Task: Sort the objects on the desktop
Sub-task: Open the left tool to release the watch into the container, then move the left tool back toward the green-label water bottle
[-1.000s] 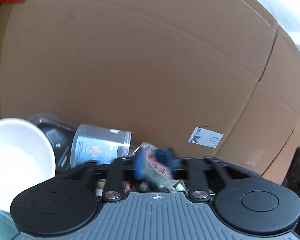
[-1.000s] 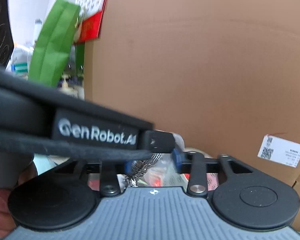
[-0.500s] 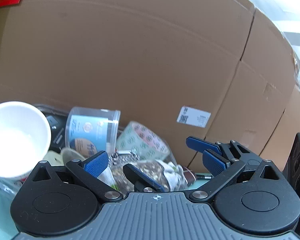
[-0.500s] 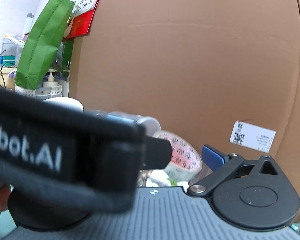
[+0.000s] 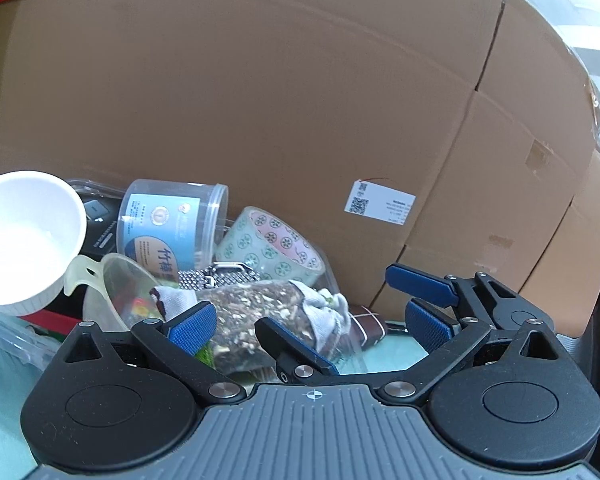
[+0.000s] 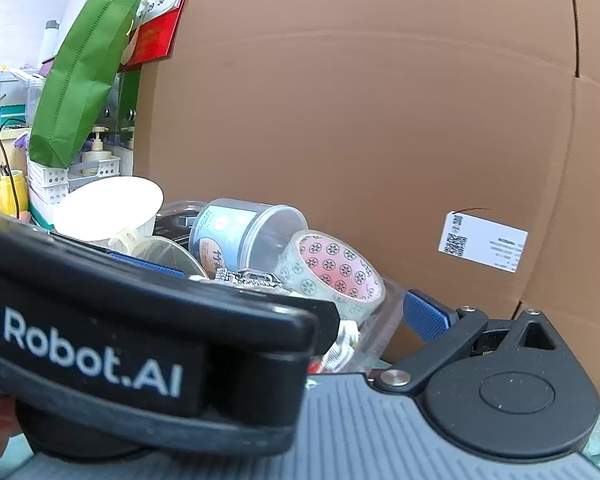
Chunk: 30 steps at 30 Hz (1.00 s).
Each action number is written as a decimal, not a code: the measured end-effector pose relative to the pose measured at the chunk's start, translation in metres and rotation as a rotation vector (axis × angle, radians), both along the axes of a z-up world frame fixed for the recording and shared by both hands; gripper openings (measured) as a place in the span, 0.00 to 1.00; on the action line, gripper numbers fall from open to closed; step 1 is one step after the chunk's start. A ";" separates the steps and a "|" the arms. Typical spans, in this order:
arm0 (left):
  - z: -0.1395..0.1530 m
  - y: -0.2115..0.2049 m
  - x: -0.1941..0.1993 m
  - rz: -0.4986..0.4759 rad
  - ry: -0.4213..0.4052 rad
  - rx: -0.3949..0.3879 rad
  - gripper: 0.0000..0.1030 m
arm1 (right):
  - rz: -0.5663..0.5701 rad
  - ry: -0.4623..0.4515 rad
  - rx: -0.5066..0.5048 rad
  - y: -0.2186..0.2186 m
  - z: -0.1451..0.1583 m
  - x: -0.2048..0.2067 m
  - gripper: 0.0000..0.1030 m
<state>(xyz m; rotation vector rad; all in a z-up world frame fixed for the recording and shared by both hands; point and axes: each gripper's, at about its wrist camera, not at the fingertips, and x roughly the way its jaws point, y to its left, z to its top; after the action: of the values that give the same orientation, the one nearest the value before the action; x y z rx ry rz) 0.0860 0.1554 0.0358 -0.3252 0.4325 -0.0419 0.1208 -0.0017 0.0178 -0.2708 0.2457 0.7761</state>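
A pile of desk objects lies against a big cardboard box [image 5: 260, 100]: a patterned tape roll [image 5: 272, 246], a clear round tub with a blue label [image 5: 168, 220], a white paper cup [image 5: 24, 240], a translucent scoop [image 5: 120, 284], a metal watch band [image 5: 220, 276] and a bag of grainy snack [image 5: 256, 312]. My left gripper [image 5: 312, 324] is open and empty in front of the pile. My right gripper [image 6: 280, 304] is open; only its right finger [image 6: 426, 316] shows, the left gripper's body hides the rest. The tape roll [image 6: 332, 276] and the tub [image 6: 240, 232] show in the right wrist view.
The cardboard box [image 6: 360, 120] fills the background, with a white QR label [image 5: 380, 204]. A green bag [image 6: 84, 72], a red calendar [image 6: 156, 20] and white baskets [image 6: 60, 180] stand at the far left. The left gripper's body [image 6: 100, 344] crosses the right wrist view.
Both grippers have opened from shut. The tape roll held a second ago now lies in the pile. The left gripper has drawn back a little.
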 end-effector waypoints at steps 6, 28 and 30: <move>0.004 -0.014 -0.003 -0.009 0.012 0.019 1.00 | -0.018 0.018 0.019 -0.017 0.000 -0.003 1.00; -0.022 -0.135 0.021 -0.247 0.059 -0.047 1.00 | -0.269 0.085 0.163 -0.154 -0.027 0.008 1.00; -0.030 -0.146 0.029 -0.258 0.082 -0.066 1.00 | -0.313 0.099 0.162 -0.172 -0.034 0.016 1.00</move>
<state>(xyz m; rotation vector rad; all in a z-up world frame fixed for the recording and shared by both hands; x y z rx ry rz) 0.1151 0.0093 0.0057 -0.3351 0.5534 -0.2956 0.1371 -0.1734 -0.0160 -0.0382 0.3082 0.4965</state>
